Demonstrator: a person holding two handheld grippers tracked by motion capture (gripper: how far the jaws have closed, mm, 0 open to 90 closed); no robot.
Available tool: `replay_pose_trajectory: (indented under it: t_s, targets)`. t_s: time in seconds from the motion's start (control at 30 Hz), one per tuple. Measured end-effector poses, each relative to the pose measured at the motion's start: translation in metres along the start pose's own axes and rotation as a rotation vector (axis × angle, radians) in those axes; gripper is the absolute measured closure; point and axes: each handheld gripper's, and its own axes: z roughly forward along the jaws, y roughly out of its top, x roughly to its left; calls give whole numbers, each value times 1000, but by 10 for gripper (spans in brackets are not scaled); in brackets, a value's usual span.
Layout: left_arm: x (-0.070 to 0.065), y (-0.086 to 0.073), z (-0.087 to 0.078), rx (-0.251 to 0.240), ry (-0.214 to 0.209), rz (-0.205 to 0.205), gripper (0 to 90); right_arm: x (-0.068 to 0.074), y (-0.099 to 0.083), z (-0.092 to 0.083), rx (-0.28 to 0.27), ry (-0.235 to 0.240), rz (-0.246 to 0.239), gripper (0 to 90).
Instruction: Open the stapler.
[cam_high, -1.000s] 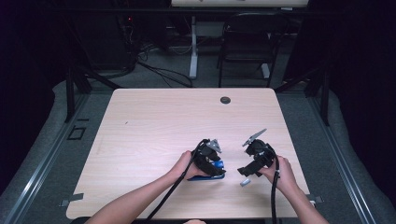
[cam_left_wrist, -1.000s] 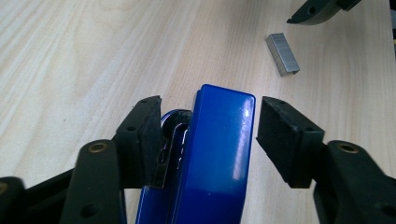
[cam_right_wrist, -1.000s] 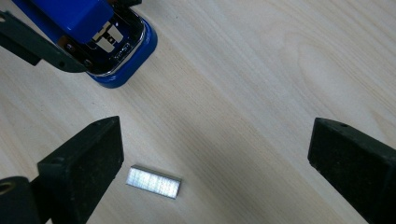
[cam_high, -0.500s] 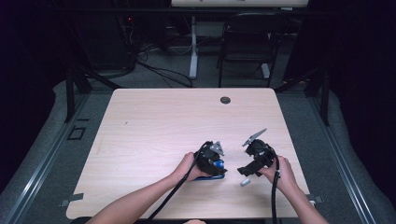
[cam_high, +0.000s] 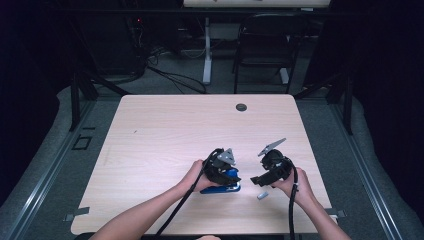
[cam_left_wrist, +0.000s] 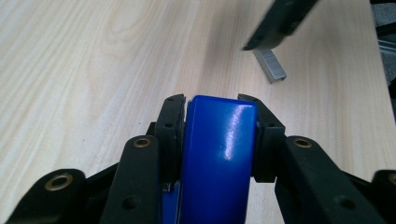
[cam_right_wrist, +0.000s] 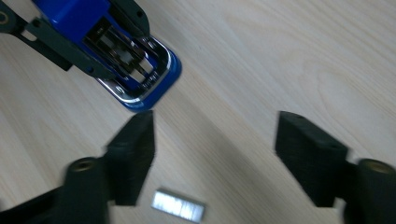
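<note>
A blue stapler (cam_high: 227, 186) lies on the wooden table (cam_high: 165, 135) near its front edge. Its top (cam_left_wrist: 217, 154) sits between my left gripper's (cam_left_wrist: 212, 100) pads, which press on both of its sides; these jaws have just been closing. The stapler's front (cam_right_wrist: 140, 79) is hinged open, and its metal channel shows. A short strip of staples (cam_right_wrist: 178, 205) lies on the table to the right of it. My right gripper (cam_right_wrist: 215, 126) hovers over the strip, open; its jaws have just been closing, and the pads touch nothing.
A dark round grommet (cam_high: 241, 107) sits in the table's far edge. A chair (cam_high: 265, 45) and cables stand on the floor beyond it. Bare wood stretches across the left and far parts of the table. Both forearms come in from the bottom edge.
The left hand has shifted slightly on the blue stapler. The right hand has stayed in place beside the staple strip.
</note>
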Motion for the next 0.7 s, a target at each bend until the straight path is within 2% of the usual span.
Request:
replay_pose_trajectory:
  t_s: [0.1, 0.13, 0.17, 0.2, 0.33, 0.4, 0.43, 0.53, 0.57, 0.7]
  targets:
    - [2, -1, -7, -15, -2, 4, 638, 4, 3, 0, -34, 18, -16, 521]
    - [3, -1, -9, -17, -3, 6, 640, 6, 4, 1, -52, 24, -15, 564]
    - [3, -1, -9, -17, -3, 6, 641, 6, 4, 1, -52, 24, -15, 564]
    - [3, -1, -12, -22, -3, 12, 642, 7, 6, 3, -70, 50, -22, 674]
    - [3, -1, -15, -30, -3, 22, 644, 11, 12, 8, -106, 105, -12, 846]
    - [3, -1, -17, -22, -6, 26, 645, 13, 13, 10, -116, 119, -6, 870]
    - [3, -1, -17, -28, -5, 25, 646, 14, 16, 14, -125, 146, 2, 899]
    - [4, -2, -19, -29, -4, 28, 647, 17, 20, 18, -123, 156, 4, 900]
    - [4, -2, -20, -34, -3, 29, 647, 18, 22, 23, -122, 183, 4, 900]
    - [4, -3, -21, -34, 2, 35, 649, 20, 24, 27, -120, 196, 7, 900]
